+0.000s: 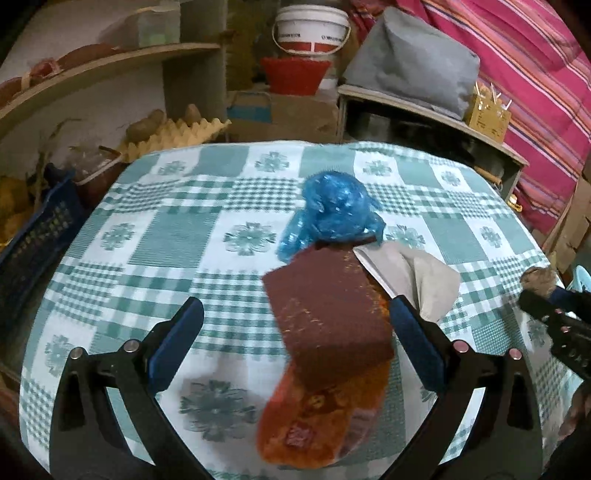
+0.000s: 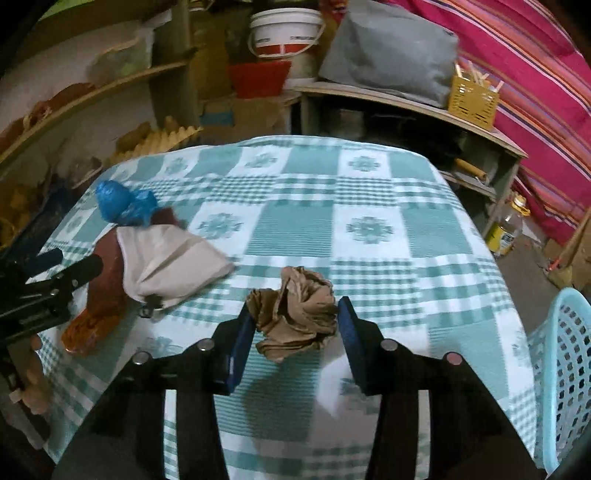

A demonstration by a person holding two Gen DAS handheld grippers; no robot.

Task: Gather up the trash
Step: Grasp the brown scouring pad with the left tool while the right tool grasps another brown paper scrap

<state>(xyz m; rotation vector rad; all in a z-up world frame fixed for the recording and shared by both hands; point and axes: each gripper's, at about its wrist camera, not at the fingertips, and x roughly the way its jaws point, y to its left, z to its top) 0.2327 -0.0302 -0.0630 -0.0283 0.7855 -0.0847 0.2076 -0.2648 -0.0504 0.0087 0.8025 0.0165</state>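
Observation:
A brown-and-orange snack wrapper (image 1: 328, 332) lies on the checked tablecloth (image 1: 177, 236) between the fingers of my open left gripper (image 1: 295, 306), close to the right finger. Beyond it lie a crumpled blue plastic bag (image 1: 332, 210) and a grey-white paper wrap (image 1: 417, 280). My right gripper (image 2: 295, 314) is shut on a crumpled brown paper ball (image 2: 295, 314), held just above the cloth. The wrapper (image 2: 99, 295), the white wrap (image 2: 170, 262) and the blue bag (image 2: 122, 203) show at the left of the right wrist view, with the left gripper (image 2: 55, 273) beside them.
A light blue plastic basket (image 2: 561, 369) stands off the table's right edge. Shelves with an egg tray (image 1: 177, 136), a white bucket (image 1: 310, 29) and a red tub (image 1: 295, 74) stand behind the table. A dark blue crate (image 1: 33, 236) sits at the left.

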